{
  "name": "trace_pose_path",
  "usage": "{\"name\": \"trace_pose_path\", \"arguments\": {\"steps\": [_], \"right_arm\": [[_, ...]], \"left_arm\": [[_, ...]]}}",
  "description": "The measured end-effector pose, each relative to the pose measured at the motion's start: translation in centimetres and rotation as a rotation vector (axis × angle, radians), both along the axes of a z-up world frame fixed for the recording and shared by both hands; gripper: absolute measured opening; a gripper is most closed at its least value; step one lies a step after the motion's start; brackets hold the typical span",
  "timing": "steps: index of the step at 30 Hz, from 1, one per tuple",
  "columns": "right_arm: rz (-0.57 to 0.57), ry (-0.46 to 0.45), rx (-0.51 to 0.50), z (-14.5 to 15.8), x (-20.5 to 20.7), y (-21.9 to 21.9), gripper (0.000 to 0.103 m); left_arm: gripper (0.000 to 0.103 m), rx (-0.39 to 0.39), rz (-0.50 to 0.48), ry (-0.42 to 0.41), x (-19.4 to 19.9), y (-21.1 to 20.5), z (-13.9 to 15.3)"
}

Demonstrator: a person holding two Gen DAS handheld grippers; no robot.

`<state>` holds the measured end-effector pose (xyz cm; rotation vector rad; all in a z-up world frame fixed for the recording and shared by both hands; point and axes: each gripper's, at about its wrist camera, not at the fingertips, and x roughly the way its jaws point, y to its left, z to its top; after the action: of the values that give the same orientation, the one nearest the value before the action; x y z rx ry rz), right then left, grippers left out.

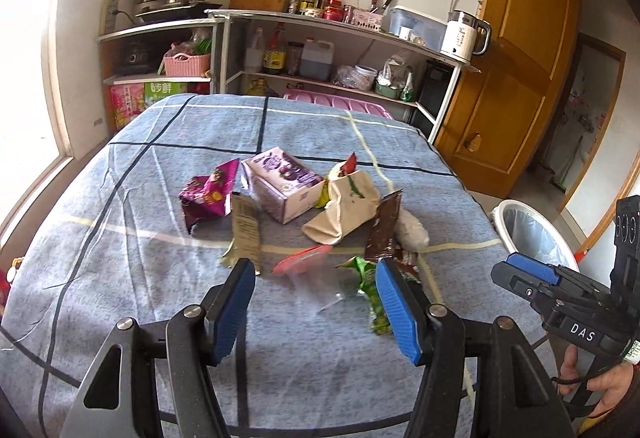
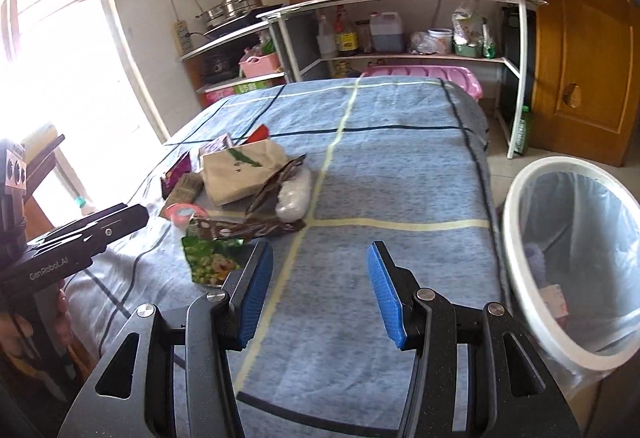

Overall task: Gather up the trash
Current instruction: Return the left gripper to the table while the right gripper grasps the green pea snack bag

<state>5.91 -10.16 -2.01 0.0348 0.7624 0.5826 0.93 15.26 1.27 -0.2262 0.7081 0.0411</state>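
White bin (image 2: 516,238), clear liner, scraps inside.

Right tool (image 1: 532,274) reads "DAS"; left tool (image 2: 120,218) "GenRobot.AI" (white lettering).

Crumpled wrappers lie heaped mid-tabletop around a purple carton (image 1: 282,183) lying on its side: magenta packet (image 1: 208,194), beige paper bag (image 1: 348,208) (creased), brown wrapper (image 1: 384,226), green snack packet (image 1: 370,288); a plastic-lined trash bin (image 2: 568,262) stands beside.

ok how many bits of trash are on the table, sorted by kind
Boxes: 1, purple box
Paper bags: 1, beige bag
Snack wrappers: 5, magenta, olive, brown, pink, green
Wads: 1, white wad
Total: 8, maybe more hidden under the pile
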Motion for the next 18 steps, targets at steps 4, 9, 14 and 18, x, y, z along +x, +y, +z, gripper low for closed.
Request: {"name": "trace_pose_path", "arguments": {"steps": [4, 9, 14, 18], "right_arm": [[0.078, 0.014, -0.011, -0.9, -0.3, 3.1, 0.050], [0.133, 0.057, 0.005, -1.8, -0.4, 6.4, 0.058], [0.154, 0.071, -0.046, -2.5, -0.4, 9.1, 0.058], [0.139, 0.090, -0.059, -2.6, 0.2, 10.2, 0.058]], "left_arm": [[0.062, -0.010, 0.026, 0.019, -0.6, 2.1, -0.8], [0.063, -0.028, 0.039, 0.029, -0.9, 3.8, -1.5], [0.063, -0.046, 0.029, 0.027, -0.9, 4.9, -1.9], [0.063, -0.070, 0.020, 0.030, -0.6, 5.7, -2.3]]}}
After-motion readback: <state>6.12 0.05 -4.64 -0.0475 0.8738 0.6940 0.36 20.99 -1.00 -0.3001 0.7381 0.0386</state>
